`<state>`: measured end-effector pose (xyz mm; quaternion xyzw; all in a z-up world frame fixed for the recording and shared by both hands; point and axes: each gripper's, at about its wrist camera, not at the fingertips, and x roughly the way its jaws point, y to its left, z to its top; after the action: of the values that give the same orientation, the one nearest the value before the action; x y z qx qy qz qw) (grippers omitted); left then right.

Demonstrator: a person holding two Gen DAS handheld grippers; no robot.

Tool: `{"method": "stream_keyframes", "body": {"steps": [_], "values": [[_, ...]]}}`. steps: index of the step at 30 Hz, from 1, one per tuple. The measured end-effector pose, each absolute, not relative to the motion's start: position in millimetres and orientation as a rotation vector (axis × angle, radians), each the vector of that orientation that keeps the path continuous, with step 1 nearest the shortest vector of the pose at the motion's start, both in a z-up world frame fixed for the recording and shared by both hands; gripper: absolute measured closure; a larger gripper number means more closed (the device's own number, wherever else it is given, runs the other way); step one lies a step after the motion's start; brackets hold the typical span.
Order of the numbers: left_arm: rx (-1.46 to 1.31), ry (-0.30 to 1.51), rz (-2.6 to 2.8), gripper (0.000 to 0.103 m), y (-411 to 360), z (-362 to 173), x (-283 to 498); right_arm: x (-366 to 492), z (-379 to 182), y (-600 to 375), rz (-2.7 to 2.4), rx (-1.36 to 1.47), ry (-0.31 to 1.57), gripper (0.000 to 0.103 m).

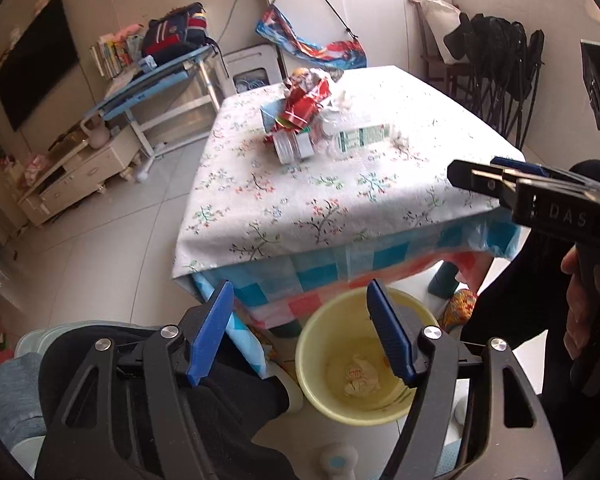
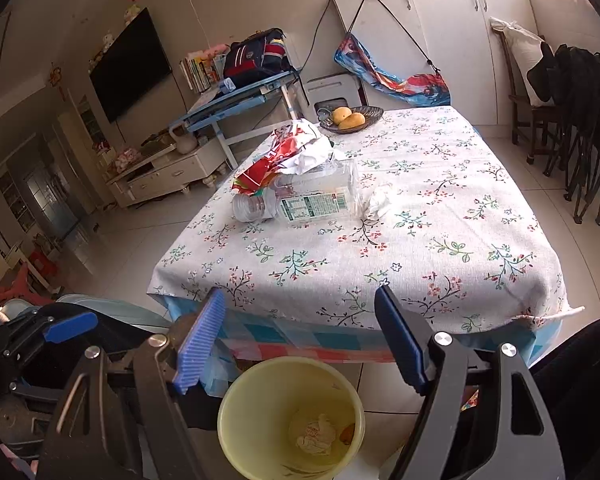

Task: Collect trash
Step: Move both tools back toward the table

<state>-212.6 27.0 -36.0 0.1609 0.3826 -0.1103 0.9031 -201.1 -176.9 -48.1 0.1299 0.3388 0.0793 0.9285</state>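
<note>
On the floor under the table's near edge stands a yellow bin (image 1: 340, 316) (image 2: 260, 400) with a crumpled paper wad (image 1: 358, 378) (image 2: 316, 436) at its bottom. My left gripper (image 1: 300, 336) hangs open above the bin, with nothing between its blue pads. My right gripper (image 2: 300, 340) is open and empty over the same bin; it also shows at the right of the left wrist view (image 1: 480, 172). On the floral tablecloth (image 1: 300, 208) (image 2: 420, 260) lie red wrappers (image 1: 304, 108) (image 2: 284, 156), a clear plastic bottle (image 1: 356, 138) (image 2: 300, 202) and a white tissue (image 1: 400, 140) (image 2: 380, 200).
A bowl of mangoes (image 2: 352, 118) sits at the table's far edge. Folding chairs (image 2: 588, 128) stand to the right, a blue desk (image 2: 236, 100) and a TV cabinet (image 2: 168, 176) to the left. A person's dark-clothed legs flank the bin.
</note>
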Motion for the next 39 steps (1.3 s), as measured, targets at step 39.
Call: {"method": "stream_keyframes", "body": {"steps": [39], "values": [[0.148, 0.559, -0.159, 0.021, 51.3, 9.9, -216.1, -203.9, -39.0, -180.6, 0.141, 0.256, 0.661, 0.029]]}}
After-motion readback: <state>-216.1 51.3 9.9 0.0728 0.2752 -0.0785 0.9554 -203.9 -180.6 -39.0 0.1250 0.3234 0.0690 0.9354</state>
